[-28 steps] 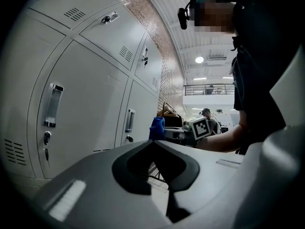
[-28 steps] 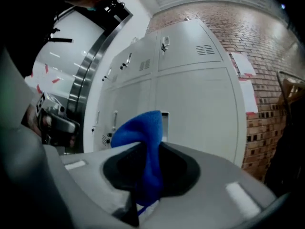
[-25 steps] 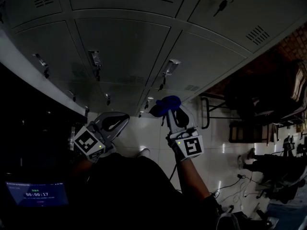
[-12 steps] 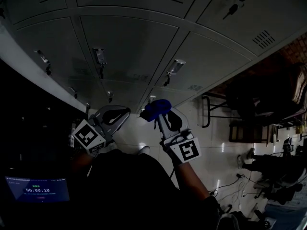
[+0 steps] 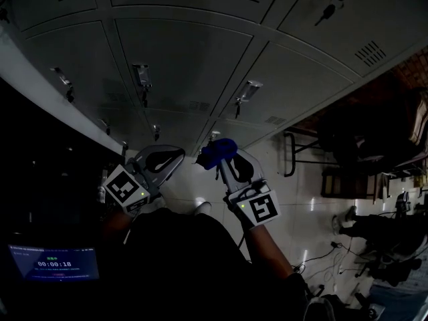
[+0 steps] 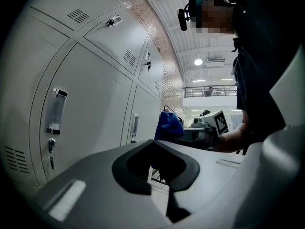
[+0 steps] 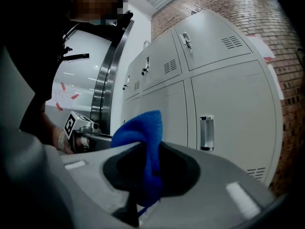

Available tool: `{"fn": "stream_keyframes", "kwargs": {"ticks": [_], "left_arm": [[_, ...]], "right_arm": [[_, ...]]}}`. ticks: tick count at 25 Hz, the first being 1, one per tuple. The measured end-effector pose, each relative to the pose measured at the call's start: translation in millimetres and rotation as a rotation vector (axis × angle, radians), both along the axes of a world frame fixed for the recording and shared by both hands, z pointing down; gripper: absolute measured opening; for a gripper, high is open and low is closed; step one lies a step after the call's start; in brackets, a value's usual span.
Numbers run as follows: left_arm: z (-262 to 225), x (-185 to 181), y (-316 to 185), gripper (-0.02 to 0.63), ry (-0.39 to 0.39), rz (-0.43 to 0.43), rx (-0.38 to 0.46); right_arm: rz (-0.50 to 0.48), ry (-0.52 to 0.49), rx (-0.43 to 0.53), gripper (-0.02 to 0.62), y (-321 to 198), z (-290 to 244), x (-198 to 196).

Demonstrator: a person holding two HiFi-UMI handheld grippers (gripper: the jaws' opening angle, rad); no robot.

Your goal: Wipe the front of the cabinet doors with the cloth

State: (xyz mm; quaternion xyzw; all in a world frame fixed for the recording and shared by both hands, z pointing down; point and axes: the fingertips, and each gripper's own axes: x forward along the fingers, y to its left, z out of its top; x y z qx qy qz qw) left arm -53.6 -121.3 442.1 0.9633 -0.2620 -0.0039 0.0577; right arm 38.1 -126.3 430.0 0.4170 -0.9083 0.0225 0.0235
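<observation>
Grey metal cabinet doors (image 5: 180, 65) with chrome handles fill the top of the head view. My right gripper (image 5: 223, 156) is shut on a bunched blue cloth (image 5: 217, 150), held up close to a lower door near a handle (image 5: 212, 138); whether the cloth touches the door I cannot tell. In the right gripper view the cloth (image 7: 142, 137) is pinched in my right gripper (image 7: 145, 146), with doors (image 7: 228, 113) behind. My left gripper (image 5: 175, 155) is shut and holds nothing, just left of the cloth. The left gripper view shows my left gripper (image 6: 152, 141), the cloth (image 6: 169, 125) and doors (image 6: 90, 109).
A dark chair and desk frames (image 5: 361, 146) stand on the glossy tiled floor (image 5: 301, 206) at the right, with cables (image 5: 324, 256) lying lower down. A small lit screen (image 5: 53, 264) glows at the lower left. A dark wall edge (image 5: 40, 79) borders the cabinets' left side.
My right gripper has carried the cloth a little left, closer to the lower door, then held nearly still. The left gripper has barely shifted.
</observation>
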Motion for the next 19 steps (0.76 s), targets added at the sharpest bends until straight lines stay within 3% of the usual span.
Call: {"fn": "stream_keyframes", "kwargs": {"ticks": [19], "left_arm": [[-4.1,3.0,15.5,0.005,0.003,0.0,0.017]], "right_arm": [[-0.053,0.017,-0.018,0.071,15.6,6.2,-12.5]]}}
